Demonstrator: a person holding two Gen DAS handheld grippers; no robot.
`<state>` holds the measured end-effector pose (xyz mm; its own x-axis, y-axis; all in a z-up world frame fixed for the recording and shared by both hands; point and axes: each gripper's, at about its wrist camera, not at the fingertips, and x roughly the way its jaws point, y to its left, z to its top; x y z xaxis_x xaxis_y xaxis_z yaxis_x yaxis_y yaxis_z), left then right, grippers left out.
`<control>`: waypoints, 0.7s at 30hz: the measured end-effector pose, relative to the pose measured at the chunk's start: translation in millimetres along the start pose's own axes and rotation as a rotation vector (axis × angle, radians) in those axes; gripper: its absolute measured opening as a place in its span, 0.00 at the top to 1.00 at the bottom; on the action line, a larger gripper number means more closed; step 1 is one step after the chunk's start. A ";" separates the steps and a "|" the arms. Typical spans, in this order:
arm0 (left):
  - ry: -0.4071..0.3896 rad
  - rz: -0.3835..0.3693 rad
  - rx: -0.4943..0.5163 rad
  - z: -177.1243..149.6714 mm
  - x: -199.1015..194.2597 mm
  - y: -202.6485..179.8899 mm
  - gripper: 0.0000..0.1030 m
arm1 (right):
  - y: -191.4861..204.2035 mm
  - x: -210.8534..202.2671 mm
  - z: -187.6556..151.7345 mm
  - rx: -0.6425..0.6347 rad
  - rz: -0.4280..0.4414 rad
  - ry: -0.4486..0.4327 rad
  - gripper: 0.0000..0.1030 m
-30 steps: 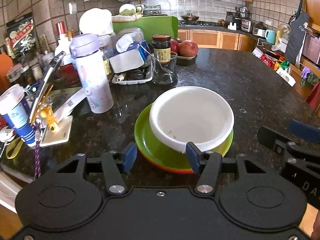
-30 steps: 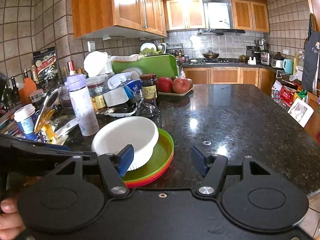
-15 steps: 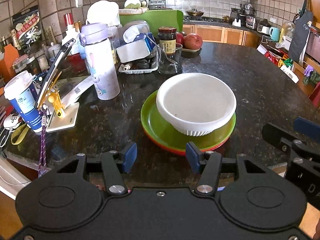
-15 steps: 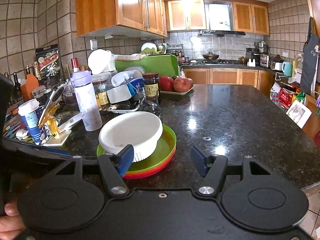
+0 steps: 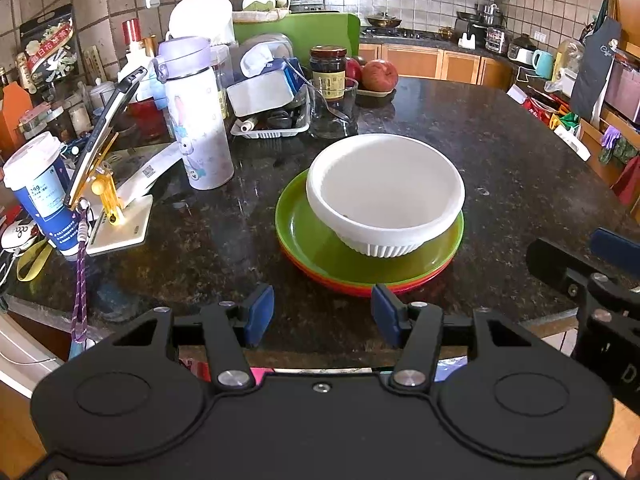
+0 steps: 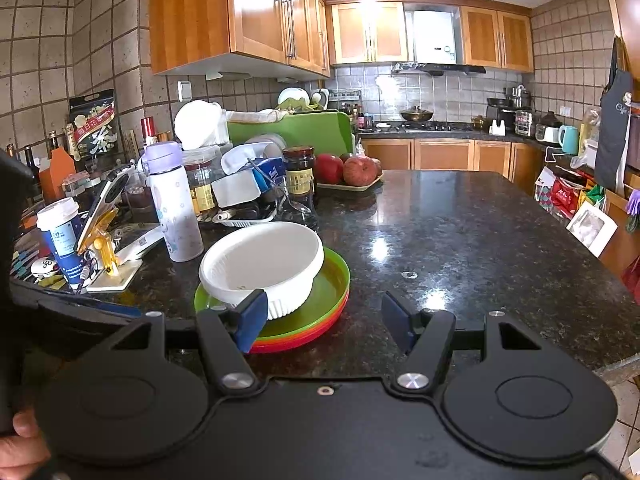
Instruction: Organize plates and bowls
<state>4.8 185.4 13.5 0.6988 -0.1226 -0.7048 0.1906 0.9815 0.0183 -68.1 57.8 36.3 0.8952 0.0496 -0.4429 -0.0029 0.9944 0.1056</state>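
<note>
A white ribbed bowl [image 5: 384,196] [image 6: 262,264] rests on a stack of plates, green on top [image 5: 316,240] [image 6: 328,292] with orange and red rims beneath, near the front edge of the dark granite counter [image 5: 500,168] [image 6: 460,232]. My left gripper [image 5: 322,314] hangs open just in front of the stack, nothing between its blue pads. My right gripper [image 6: 324,316] is open too, at the counter's front edge to the right of the stack; its left pad overlaps the bowl in the picture only. The right gripper's black body [image 5: 592,276] shows at the right of the left wrist view.
Left of the stack stand a lilac-lidded bottle [image 5: 198,120], a paper cup [image 5: 40,196] and a phone on a yellow stand [image 5: 104,160]. Behind are a glass [image 5: 334,108], a dark jar [image 5: 328,66], a cluttered tray [image 5: 272,120] and apples [image 5: 378,74]. A hand [image 6: 20,440] shows at lower left.
The left gripper has drawn back toward the counter's front edge, so the bowl and plates look farther away. Bowl and plates have not shifted. Both grippers stay open.
</note>
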 end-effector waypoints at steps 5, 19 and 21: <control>0.003 0.001 0.000 -0.4 0.0 -0.3 0.42 | 1.5 -0.6 -0.3 -0.005 0.002 -0.002 0.36; 0.001 0.004 -0.001 -0.1 0.4 -1.1 0.42 | -0.3 -1.7 -1.2 -0.001 0.002 -0.003 0.36; 0.003 0.005 -0.001 0.4 1.1 -2.0 0.42 | -0.6 -1.2 -1.3 0.000 0.003 -0.002 0.36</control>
<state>5.5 183.3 12.9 0.6976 -0.1176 -0.7068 0.1868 0.9822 0.0210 -69.8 57.2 35.6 0.8959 0.0522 -0.4411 -0.0056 0.9943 0.1064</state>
